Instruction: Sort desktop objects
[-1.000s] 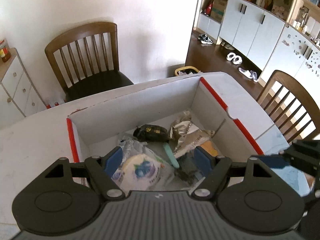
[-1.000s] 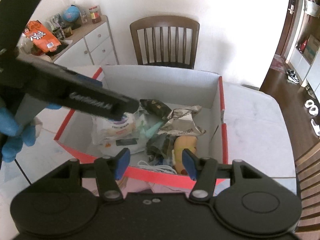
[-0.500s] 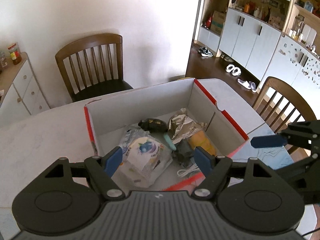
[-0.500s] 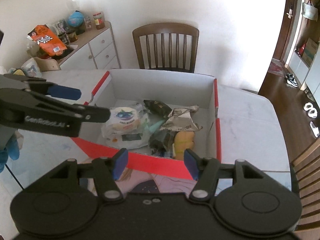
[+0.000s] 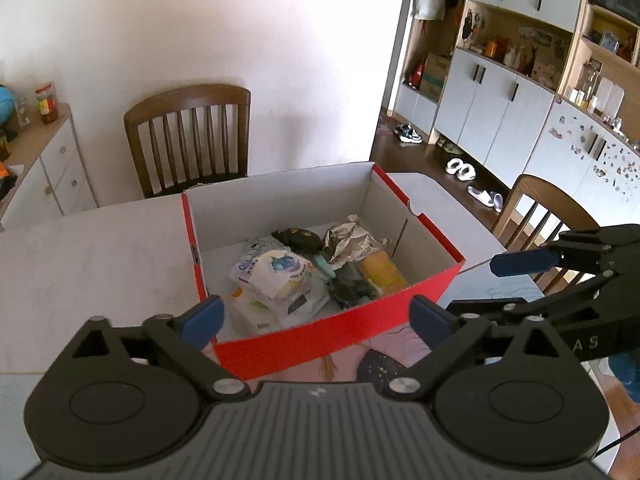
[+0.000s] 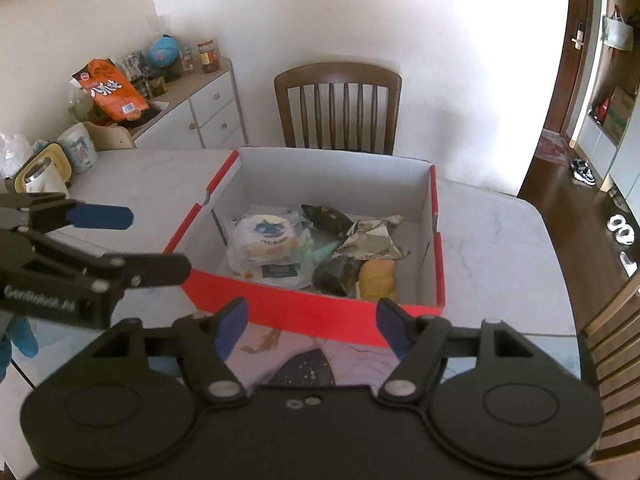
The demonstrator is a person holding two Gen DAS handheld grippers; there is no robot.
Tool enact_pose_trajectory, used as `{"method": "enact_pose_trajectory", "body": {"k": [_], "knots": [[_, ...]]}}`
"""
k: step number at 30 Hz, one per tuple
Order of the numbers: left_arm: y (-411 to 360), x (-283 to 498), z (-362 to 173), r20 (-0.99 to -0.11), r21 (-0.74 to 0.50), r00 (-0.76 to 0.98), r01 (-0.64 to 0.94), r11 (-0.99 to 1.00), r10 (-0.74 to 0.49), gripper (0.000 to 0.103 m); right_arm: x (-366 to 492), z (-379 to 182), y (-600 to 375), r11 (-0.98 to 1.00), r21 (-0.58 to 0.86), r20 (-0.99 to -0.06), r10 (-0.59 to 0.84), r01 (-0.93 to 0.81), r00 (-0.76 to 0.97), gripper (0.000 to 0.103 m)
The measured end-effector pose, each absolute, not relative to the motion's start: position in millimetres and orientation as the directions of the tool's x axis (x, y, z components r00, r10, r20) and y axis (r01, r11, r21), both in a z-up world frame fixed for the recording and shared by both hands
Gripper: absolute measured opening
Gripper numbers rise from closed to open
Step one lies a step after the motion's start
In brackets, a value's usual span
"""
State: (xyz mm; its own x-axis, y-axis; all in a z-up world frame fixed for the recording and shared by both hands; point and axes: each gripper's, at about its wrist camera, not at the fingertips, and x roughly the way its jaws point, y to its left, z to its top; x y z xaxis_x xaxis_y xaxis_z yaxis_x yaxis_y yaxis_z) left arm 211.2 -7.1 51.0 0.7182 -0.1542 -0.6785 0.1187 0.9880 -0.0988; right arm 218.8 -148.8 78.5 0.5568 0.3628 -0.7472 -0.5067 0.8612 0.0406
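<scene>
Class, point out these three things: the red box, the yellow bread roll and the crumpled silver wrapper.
red box (image 6: 312, 312): right wrist view, front wall.
yellow bread roll (image 6: 377, 280): right wrist view, its middle.
crumpled silver wrapper (image 5: 352, 242): left wrist view, its middle.

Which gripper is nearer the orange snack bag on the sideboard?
Left. The left gripper hangs over the table's left side, toward the sideboard holding the orange snack bag. The right gripper sits before the red box, farther away.

Red box (image 5: 332, 332), white marble table (image 5: 100, 264)
</scene>
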Motion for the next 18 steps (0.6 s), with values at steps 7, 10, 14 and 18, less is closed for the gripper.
{"method": "enact_pose_trajectory", "body": {"k": [7,10,14,18], "knots": [[-10,185,44,-0.663,-0.134,0.728,0.111,0.985,-0.172,0.103,198,77,-159,0.864,0.075,-0.730,0.387,-0.497,0.563,0.081],[-10,179,40,-0.657,-0.143,0.734,0.102,0.984,-0.172,0.103,192,75,-164,0.868,0.085,-0.724,0.391,-0.490,0.568,0.084],[-10,167,35,-0.646,-0.143,0.746,0.092,0.986,-0.163,0.103,186,72,-168,0.871,0.083,-0.719,0.388,-0.484,0.576,0.086],[-7,158,33,-0.625,-0.151,0.763,0.087,0.985,-0.163,0.103,177,72,-170,0.870,0.077,-0.702,0.394,-0.487,0.593,0.087]]}}
